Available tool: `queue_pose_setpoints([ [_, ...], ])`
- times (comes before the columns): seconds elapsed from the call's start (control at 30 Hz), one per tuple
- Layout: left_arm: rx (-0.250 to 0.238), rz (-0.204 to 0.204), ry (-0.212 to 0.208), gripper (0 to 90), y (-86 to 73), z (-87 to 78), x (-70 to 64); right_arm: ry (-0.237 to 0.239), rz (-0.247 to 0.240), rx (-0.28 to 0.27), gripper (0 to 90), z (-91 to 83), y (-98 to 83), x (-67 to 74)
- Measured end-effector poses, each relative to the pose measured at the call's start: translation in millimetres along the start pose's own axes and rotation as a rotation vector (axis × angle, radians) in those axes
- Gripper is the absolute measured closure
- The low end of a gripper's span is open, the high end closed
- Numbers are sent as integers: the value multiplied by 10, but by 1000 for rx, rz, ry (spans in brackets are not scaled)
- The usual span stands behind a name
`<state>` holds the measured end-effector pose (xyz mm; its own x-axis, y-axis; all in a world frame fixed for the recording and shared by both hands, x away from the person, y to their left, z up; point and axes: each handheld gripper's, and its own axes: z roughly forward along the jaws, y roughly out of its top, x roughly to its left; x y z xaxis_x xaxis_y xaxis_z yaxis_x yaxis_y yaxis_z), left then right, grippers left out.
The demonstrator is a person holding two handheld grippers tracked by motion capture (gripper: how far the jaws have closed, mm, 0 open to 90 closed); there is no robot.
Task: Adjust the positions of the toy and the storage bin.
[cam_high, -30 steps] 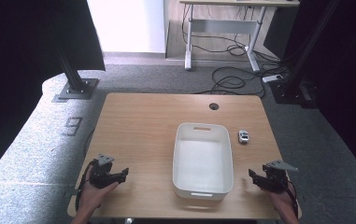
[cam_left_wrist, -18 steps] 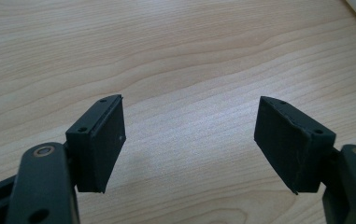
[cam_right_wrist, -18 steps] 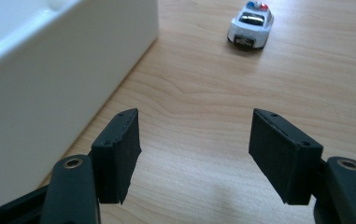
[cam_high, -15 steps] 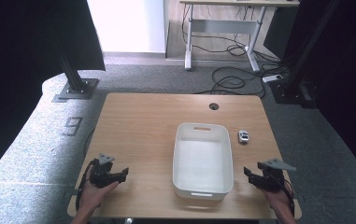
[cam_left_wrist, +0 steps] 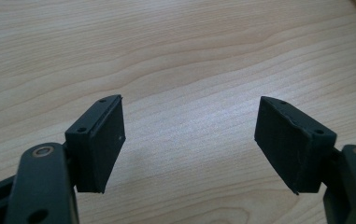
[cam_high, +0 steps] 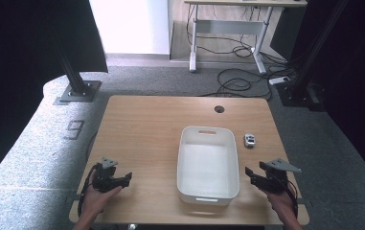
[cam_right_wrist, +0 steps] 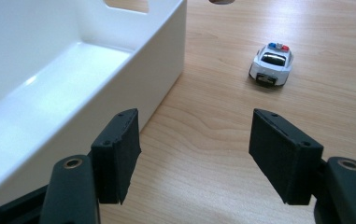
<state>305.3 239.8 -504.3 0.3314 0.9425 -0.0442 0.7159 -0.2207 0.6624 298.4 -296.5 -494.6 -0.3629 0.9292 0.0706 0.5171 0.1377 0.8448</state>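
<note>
moved: right gripper (cam_high: pixel 253 175) has crept a bit up-frame and inward along the lower right since a second ago. Left gripper (cam_high: pixel 122 179) hasn't budged in the lower left, and the car and bin sit where they were.

right jaws: apart, nothing between them but bare wood. In the right gripper view they're aimed past the bin's corner toward the car.

left jaws: apart too, empty, just wood grain under them in the left gripper view (cam_left_wrist: pixel 189 140).

car: little white police car (cam_right_wrist: pixel 271 64) in the upper right of the right gripper view, tail toward the jaws. From the high view it's right of the bin's far end (cam_high: pixel 249 140), near it but not touching.

bin: white bin (cam_high: pixel 185 158), centre of the table (cam_high: pixel 142 129), empty inside; its side wall runs just beside the right gripper's left jaw.

risk 1: that jaw clips the bin wall on the way in and shoves the bin, I'd guess, since the gap looks tight.

risk 2: car's on wheels, so one pad touching first probably rolls it away, maybe off the right edge.

risk 3: pinching the roof instead of the sides could squirt it out.
</note>
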Motion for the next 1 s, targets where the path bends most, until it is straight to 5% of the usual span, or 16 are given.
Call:
queue_pose_setpoints([
  [0.77, 13, 12, 2, 250, -1, 12, -17, 37, 3, -29, 335, 94, 264, 231],
  [1.0, 15, 24, 10, 249, -3, 14, -42, 27, -10, 12, 337, 249, 333, 308],
])
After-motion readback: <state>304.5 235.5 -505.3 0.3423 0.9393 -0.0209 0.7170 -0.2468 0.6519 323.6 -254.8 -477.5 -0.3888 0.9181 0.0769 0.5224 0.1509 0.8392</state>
